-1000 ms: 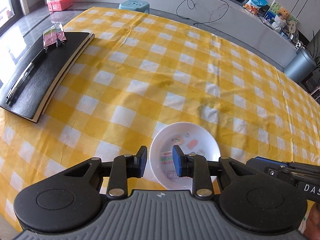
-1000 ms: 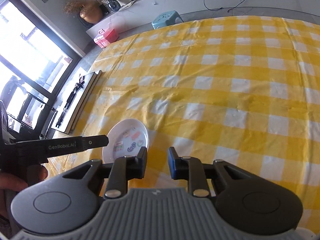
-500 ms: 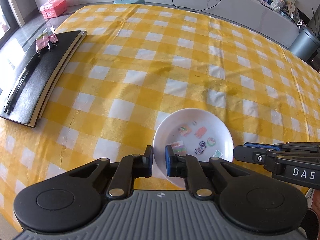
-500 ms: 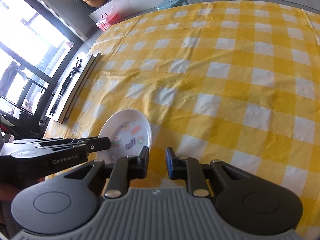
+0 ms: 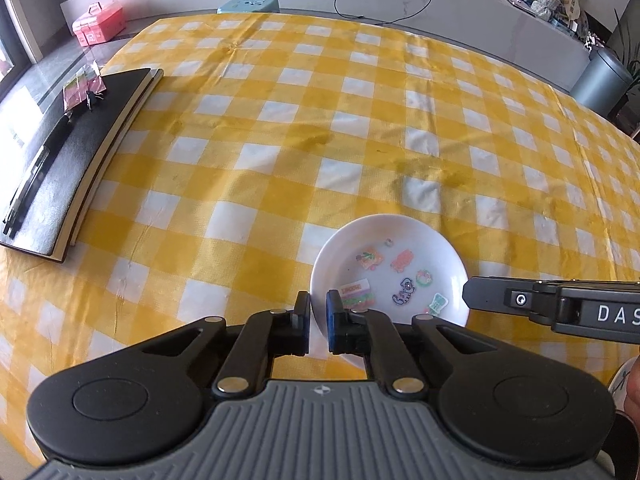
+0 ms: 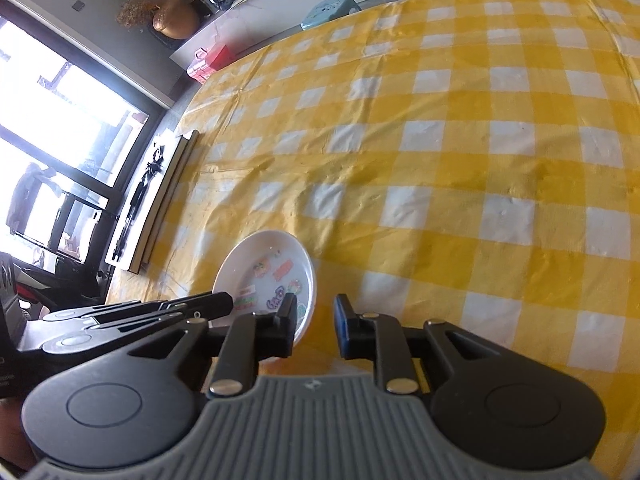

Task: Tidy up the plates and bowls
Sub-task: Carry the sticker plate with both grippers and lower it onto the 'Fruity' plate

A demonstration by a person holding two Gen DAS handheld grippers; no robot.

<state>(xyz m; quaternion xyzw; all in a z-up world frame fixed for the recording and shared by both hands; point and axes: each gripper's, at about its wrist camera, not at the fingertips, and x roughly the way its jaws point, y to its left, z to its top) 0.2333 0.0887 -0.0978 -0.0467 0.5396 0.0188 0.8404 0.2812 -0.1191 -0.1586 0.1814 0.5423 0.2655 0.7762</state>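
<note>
A small white plate point(image 5: 400, 252) with colourful stickers inside lies on the yellow checked tablecloth point(image 5: 280, 140). My left gripper point(image 5: 318, 320) is shut on its near left rim, one pad inside the plate and one outside. In the right wrist view the plate point(image 6: 276, 256) sits low left of centre, and the left gripper point(image 6: 224, 304) reaches its rim from the left. My right gripper point(image 6: 316, 324) hangs at the plate's right edge with its jaws opening. A sliver of rim shows between them, unpressed. In the left wrist view the right gripper point(image 5: 470, 298) comes in side-on.
A black notebook point(image 5: 80, 160) with a pen on it lies at the table's left edge. Beyond the table are a pink box point(image 5: 98, 28), a blue stool point(image 5: 250, 2) and a grey bin point(image 5: 600, 76). A hand shows at the lower right point(image 5: 632, 384).
The left jaws have closed from a wide gap onto the plate's rim. The right gripper has sunk slightly towards the plate's right edge.
</note>
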